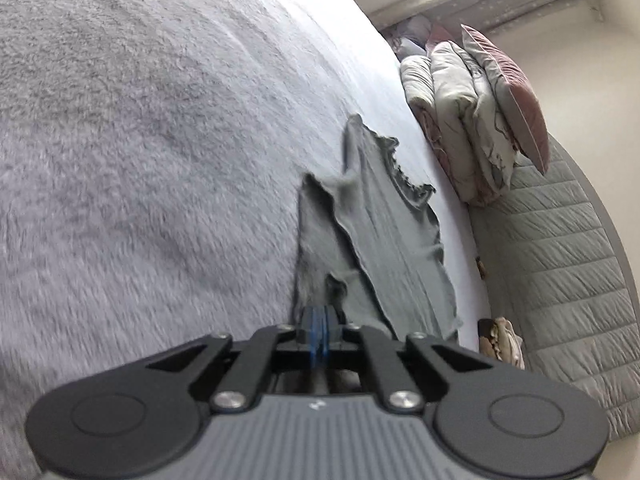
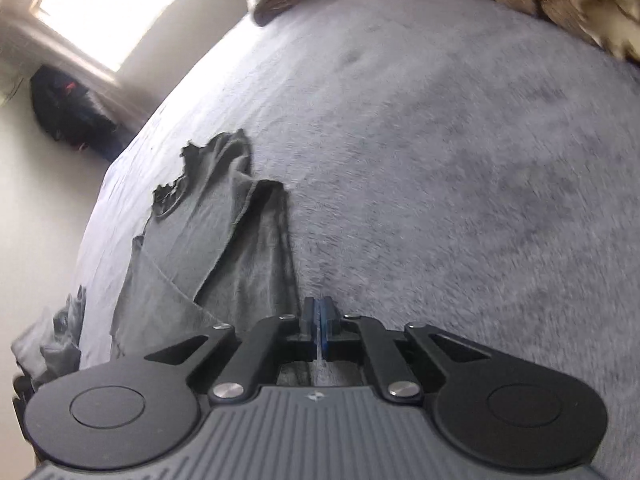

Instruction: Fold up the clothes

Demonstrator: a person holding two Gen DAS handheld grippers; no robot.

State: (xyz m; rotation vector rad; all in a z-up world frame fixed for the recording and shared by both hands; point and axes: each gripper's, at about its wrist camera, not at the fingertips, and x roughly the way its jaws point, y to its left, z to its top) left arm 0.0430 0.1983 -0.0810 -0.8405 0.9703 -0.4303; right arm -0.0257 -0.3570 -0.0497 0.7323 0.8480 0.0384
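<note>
A grey-green garment (image 1: 384, 232) with a frilled neckline lies partly folded on the bed, one flap turned over itself. In the left wrist view its near edge rises straight into my left gripper (image 1: 320, 316), whose blue pads are shut on the cloth. Seen from the right wrist, the same garment (image 2: 208, 240) stretches away to the left. Its near corner runs up to my right gripper (image 2: 319, 312), which is shut with a thin pale strip of cloth between the pads. Both pictures are motion-blurred.
A fluffy grey blanket (image 1: 140, 140) covers most of the bed, over a pale sheet (image 1: 360, 92). Folded duvets (image 1: 452, 120) and a pink pillow (image 1: 508, 92) lean on a quilted grey headboard (image 1: 560, 260). A brown furry item (image 2: 568, 0), a dark bag (image 2: 68, 108) and more crumpled clothes (image 2: 60, 332) lie around.
</note>
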